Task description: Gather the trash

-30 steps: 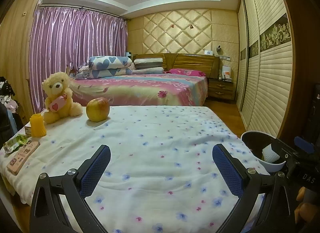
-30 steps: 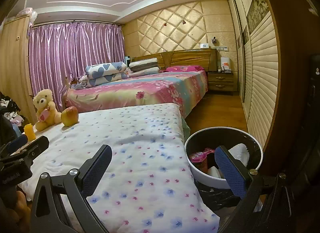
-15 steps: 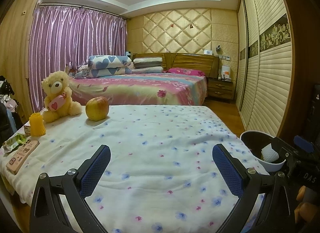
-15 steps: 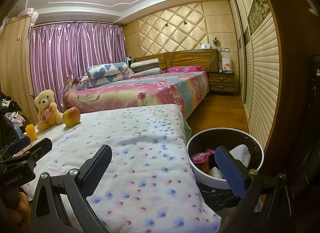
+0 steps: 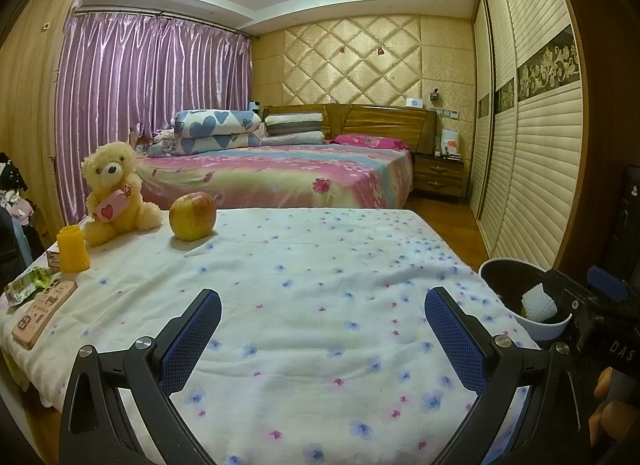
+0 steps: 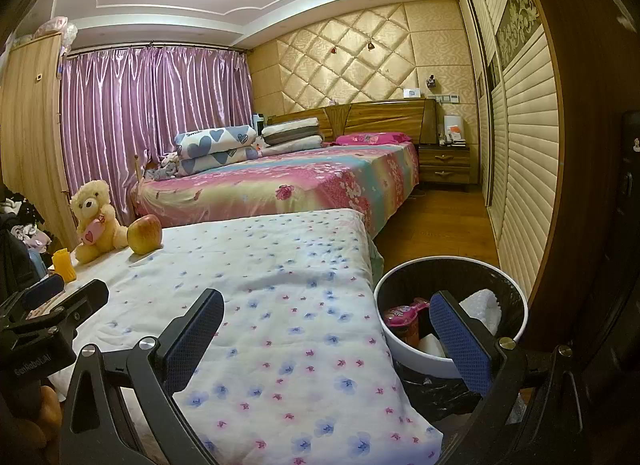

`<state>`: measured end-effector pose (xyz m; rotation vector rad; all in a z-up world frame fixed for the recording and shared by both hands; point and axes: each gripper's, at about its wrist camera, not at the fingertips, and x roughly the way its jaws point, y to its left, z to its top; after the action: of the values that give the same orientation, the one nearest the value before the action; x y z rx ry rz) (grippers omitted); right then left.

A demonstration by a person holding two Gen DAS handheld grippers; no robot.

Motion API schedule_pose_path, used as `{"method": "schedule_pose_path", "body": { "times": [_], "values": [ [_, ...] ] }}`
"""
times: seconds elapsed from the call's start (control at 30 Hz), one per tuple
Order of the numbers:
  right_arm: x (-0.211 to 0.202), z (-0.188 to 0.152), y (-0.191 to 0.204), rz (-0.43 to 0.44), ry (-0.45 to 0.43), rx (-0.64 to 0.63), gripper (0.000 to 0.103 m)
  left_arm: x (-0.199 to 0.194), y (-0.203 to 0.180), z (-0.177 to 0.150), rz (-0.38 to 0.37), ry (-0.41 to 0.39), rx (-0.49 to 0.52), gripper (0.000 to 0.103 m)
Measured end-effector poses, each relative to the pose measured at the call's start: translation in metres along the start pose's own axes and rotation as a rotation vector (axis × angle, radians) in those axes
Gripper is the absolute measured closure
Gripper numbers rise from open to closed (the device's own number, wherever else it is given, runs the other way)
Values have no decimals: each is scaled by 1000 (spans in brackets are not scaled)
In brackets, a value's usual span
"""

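1. "DAS" is readable on the right gripper (image 6: 326,319) body in the left wrist view.
2. A floral cloth-covered table (image 5: 320,265) stands in a bedroom with purple curtains (image 5: 152,105).
3. The trash bin (image 6: 408,353), holding a pink wrapper (image 6: 402,313), sits off the table's right edge.
4. Left gripper (image 5: 322,319) and right gripper both gape wide, holding nothing.

A bear (image 5: 110,195), apple (image 5: 192,216) and cup (image 5: 73,248) sit far left on the table (image 5: 320,285), bin (image 6: 404,349) right, bed (image 5: 280,175) behind.
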<state>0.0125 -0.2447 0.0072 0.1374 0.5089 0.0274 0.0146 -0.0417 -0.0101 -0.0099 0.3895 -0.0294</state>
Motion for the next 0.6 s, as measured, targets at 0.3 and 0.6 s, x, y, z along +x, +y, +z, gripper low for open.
{"method": "schedule_pose_path", "body": {
  "times": [0.3,0.6],
  "values": [
    [0,0,1,2,1,1,0,1,0,0,-2,3,-1,1],
    [0,1,2,4,-1,1,0,1,0,0,-5,2,-1,1]
  ]
}}
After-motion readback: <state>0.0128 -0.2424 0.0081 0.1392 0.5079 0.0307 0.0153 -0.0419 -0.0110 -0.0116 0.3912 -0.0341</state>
